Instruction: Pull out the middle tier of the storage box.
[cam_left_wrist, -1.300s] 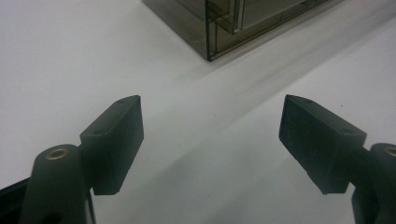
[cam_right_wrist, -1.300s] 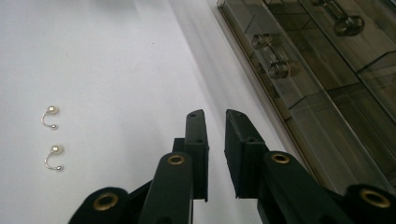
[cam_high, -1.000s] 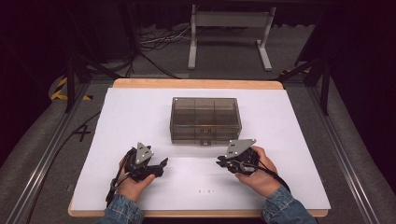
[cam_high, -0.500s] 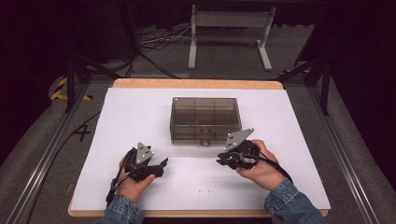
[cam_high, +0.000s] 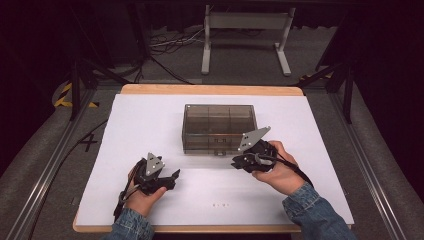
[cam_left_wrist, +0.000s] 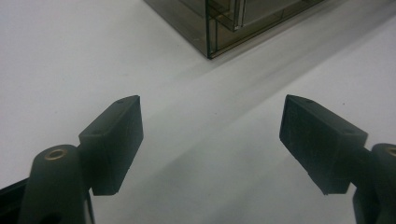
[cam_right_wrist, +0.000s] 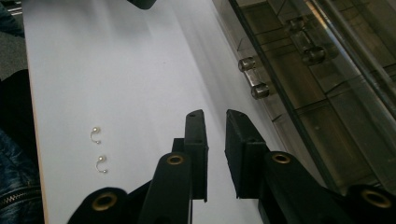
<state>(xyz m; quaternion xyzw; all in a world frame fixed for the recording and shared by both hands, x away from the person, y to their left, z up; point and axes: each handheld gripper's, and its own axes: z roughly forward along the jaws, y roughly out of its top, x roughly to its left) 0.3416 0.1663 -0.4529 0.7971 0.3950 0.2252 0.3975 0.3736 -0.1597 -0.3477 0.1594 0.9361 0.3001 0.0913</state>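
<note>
Table (cam_high: 150, 115): wooden board topped by a white sheet that covers nearly all of it; a strip of bare wood shows along the far edge.

Box (cam_high: 219, 128): smoked clear plastic, lid down, set at the middle of the sheet a little toward the far side. Inner walls split it into compartments. A latch sits on its near face; in the right gripper view two small round knobs (cam_right_wrist: 254, 77) stand out from that face. One near corner of the box (cam_left_wrist: 224, 23) shows in the left gripper view.

Right gripper (cam_high: 237, 163): held in the right hand (cam_high: 277, 167), just off the box's near right corner, tips pointing left along the near face. Its grey plate is tilted up. Jaws nearly together, a narrow gap between the pads, nothing in it. Whether it touches the box cannot be told.

Left gripper (cam_high: 175, 176): held in the left hand (cam_high: 142, 197), low over the sheet, well apart from the box on the near left. Jaws spread wide, bare sheet between them, nothing held.

Earrings (cam_right_wrist: 97, 149): two small hooked pieces, each with a pale bead, lying side by side on the sheet near its front edge, between the two hands.
</note>
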